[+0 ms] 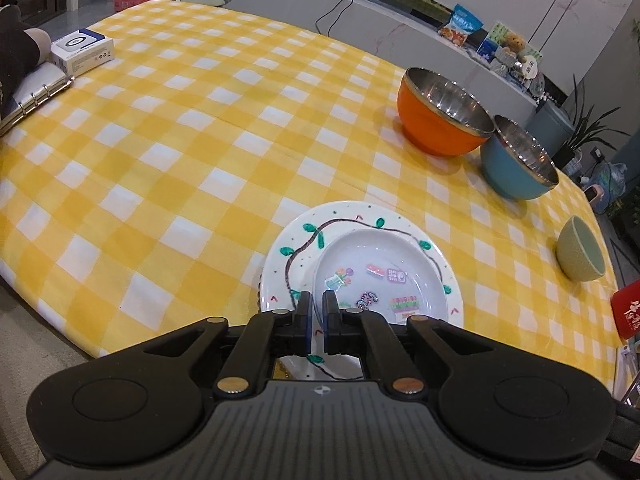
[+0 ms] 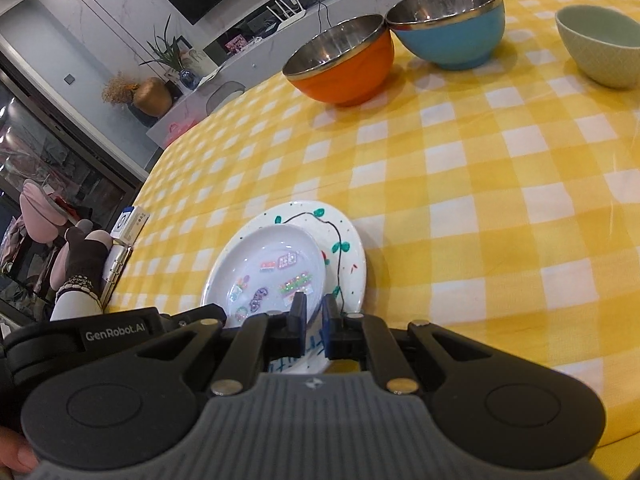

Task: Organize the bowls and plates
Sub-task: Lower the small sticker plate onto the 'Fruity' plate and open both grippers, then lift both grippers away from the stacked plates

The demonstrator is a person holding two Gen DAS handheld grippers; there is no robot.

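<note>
A small white plate with stickers [image 1: 376, 276] lies on a larger white plate painted with a green vine [image 1: 296, 248], near the table's front edge. My left gripper [image 1: 317, 304] is shut on the small plate's near rim. In the right wrist view my right gripper [image 2: 314, 308] is shut on the near rim of the small plate [image 2: 268, 268], over the vine plate [image 2: 348, 240]. An orange bowl [image 1: 440, 116], a blue bowl [image 1: 516, 160] and a pale green bowl [image 1: 580, 248] stand to the right. They also show in the right wrist view: orange [image 2: 344, 64], blue [image 2: 452, 24], green [image 2: 600, 48].
The table has a yellow checked cloth [image 1: 200, 140]. A white box [image 1: 82, 50] and a ring binder [image 1: 36, 96] lie at the far left. A red object [image 1: 628, 312] sits at the right edge. A counter with packets stands behind.
</note>
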